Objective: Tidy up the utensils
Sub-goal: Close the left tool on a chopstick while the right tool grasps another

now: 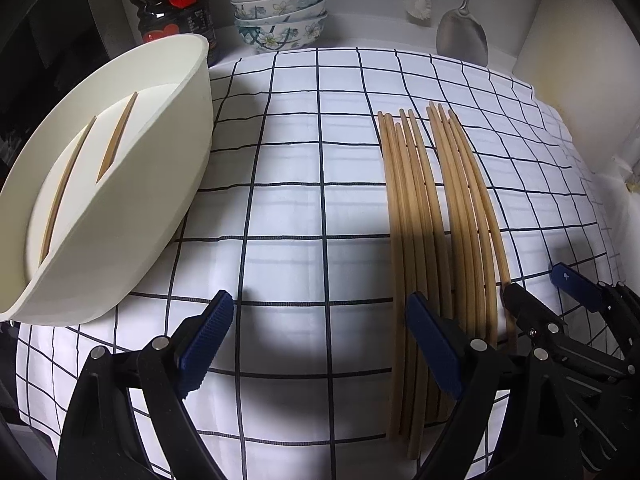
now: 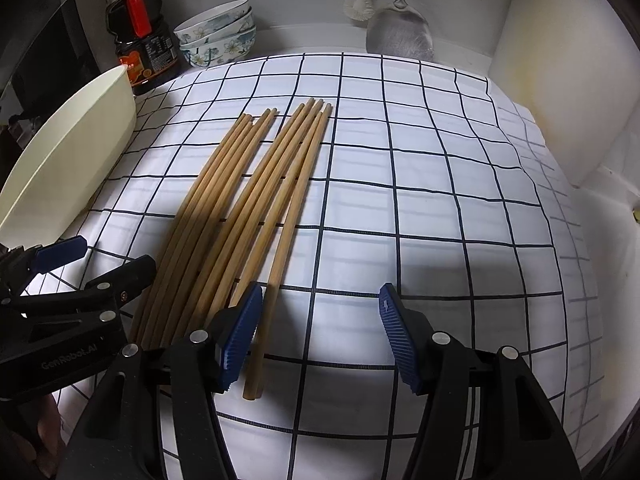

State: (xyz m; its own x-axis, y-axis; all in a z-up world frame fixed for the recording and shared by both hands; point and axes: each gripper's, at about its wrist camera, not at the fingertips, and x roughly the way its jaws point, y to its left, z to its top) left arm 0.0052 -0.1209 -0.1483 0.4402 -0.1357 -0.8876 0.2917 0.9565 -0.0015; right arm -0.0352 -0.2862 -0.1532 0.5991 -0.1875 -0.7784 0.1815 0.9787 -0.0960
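Several wooden chopsticks (image 1: 436,216) lie side by side on the checked cloth (image 1: 312,208); they also show in the right wrist view (image 2: 240,200). A cream oval holder (image 1: 120,184) stands at the left with two chopsticks (image 1: 116,136) in its slots. My left gripper (image 1: 320,344) is open and empty, low over the cloth, its right finger over the chopsticks' near ends. My right gripper (image 2: 316,340) is open, its left finger beside the outermost chopstick (image 2: 280,248). It shows in the left wrist view (image 1: 540,292).
A dark sauce bottle (image 2: 138,36), stacked floral bowls (image 2: 220,36), a hanging brush (image 2: 360,4) and a metal spatula (image 2: 400,32) stand at the back wall. A white wall panel (image 2: 560,80) is at the right. The holder also shows in the right wrist view (image 2: 68,152).
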